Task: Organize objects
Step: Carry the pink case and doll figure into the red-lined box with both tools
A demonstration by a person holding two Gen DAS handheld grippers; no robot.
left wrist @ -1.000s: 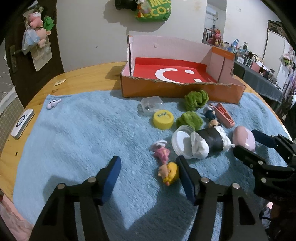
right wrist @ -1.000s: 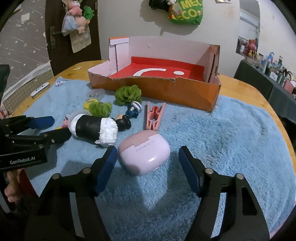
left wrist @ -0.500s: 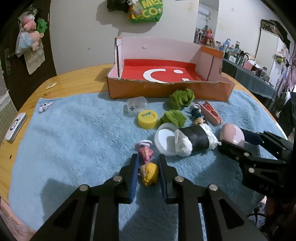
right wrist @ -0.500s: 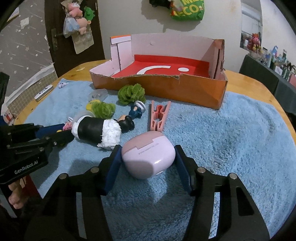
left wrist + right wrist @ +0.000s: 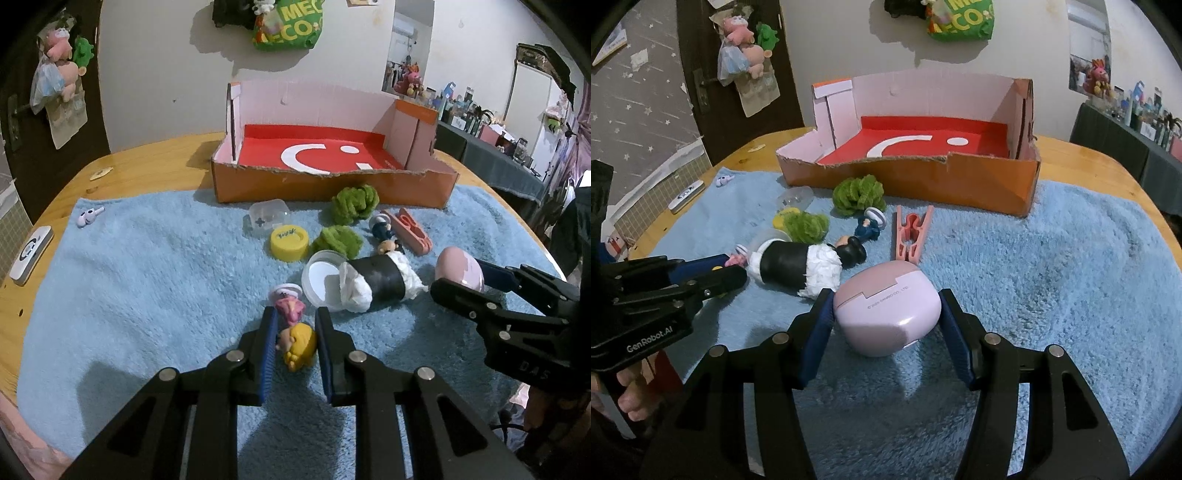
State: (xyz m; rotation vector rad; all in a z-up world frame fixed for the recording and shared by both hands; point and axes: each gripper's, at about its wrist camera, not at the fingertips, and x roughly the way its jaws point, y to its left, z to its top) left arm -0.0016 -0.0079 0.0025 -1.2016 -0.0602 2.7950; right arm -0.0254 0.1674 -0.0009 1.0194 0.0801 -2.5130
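Though half-hid by jaws, yellow-haired figurine (image 5: 297, 345), pink case (image 5: 886, 312).

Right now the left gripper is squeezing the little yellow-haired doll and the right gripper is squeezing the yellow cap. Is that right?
Not quite. The right gripper is closed on the pink earbud case, not the yellow cap, which lies untouched on the blue towel. The right wrist view shows this. The left gripper does squeeze the yellow-haired doll.

Bare blue towel (image 5: 1071, 266) lies open on the right; toys crowd the middle, before the cardboard box (image 5: 960, 184).
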